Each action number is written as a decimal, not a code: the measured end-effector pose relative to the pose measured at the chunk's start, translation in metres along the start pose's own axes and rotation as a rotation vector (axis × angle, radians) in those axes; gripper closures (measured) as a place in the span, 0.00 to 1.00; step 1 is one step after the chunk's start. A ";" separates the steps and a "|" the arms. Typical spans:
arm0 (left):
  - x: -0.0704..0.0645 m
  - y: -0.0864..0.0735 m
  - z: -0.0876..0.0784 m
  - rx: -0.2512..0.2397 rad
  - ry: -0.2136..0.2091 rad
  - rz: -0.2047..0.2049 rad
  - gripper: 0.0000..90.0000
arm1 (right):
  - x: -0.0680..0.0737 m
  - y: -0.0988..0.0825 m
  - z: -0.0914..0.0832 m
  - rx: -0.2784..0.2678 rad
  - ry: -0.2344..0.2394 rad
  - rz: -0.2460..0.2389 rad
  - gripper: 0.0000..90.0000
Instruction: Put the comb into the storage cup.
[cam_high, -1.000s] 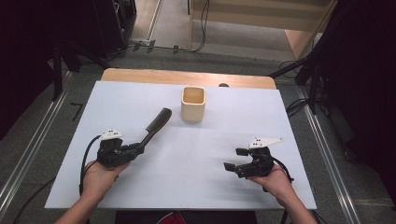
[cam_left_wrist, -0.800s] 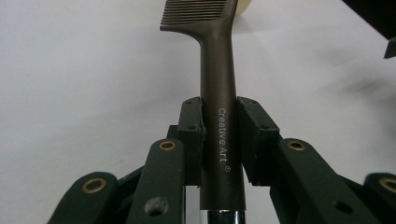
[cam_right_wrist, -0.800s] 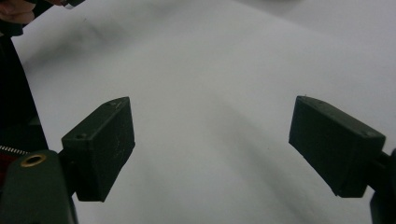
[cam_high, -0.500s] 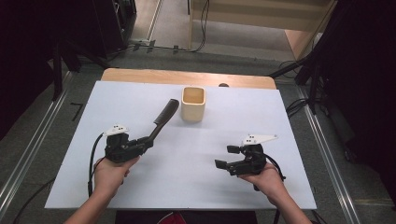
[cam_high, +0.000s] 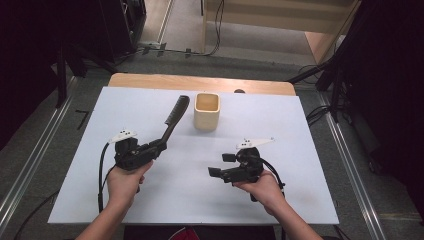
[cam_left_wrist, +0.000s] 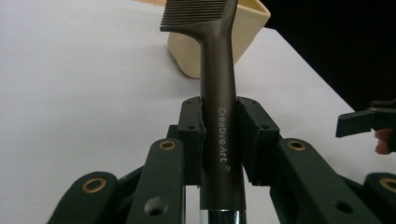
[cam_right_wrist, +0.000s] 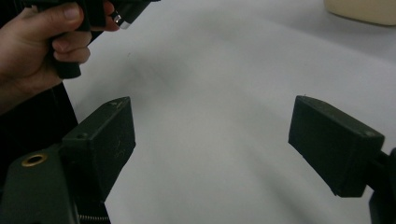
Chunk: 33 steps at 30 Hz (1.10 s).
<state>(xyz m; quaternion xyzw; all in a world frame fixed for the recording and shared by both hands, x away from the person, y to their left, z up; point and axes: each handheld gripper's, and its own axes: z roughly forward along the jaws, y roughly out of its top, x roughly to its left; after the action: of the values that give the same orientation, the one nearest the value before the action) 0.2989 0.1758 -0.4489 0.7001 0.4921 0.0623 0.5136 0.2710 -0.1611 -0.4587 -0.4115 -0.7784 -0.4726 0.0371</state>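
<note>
From the high view, my left gripper has its fingers clenched on the handle of the dark comb, which slants up toward one o'clock with its toothed head just beside the cream cup, at the cup's nine o'clock. So I judge the pickup done; what is left is carrying the head over the rim and lowering the comb into the cup. My right gripper hovers over the white surface at the cup's five o'clock, well apart from it, fingers spread and holding nothing. In the left gripper view, both fingers press the handle from either side, the teeth rise at twelve o'clock against the cup's wall, and the other gripper shows at three o'clock. In the right gripper view, my fingers stand wide with bare surface between them; the left hand sits at ten o'clock, the cup's base at one o'clock. Nothing lies between comb and cup; only the cup's near rim needs clearing
</note>
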 end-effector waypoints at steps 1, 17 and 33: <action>0.000 0.000 0.000 -0.004 0.001 -0.003 0.82 | 0.000 0.002 0.002 0.000 0.002 0.006 0.15; -0.003 -0.007 0.003 -0.066 -0.021 -0.074 0.82 | 0.004 0.039 0.039 -0.064 0.090 0.143 0.19; -0.008 -0.018 0.010 -0.081 -0.025 -0.092 0.82 | 0.002 0.062 0.062 -0.113 0.118 0.237 0.24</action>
<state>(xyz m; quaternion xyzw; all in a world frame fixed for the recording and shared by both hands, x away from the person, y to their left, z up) 0.2896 0.1633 -0.4638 0.6559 0.5145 0.0499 0.5501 0.3320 -0.0992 -0.4486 -0.4736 -0.6930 -0.5312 0.1153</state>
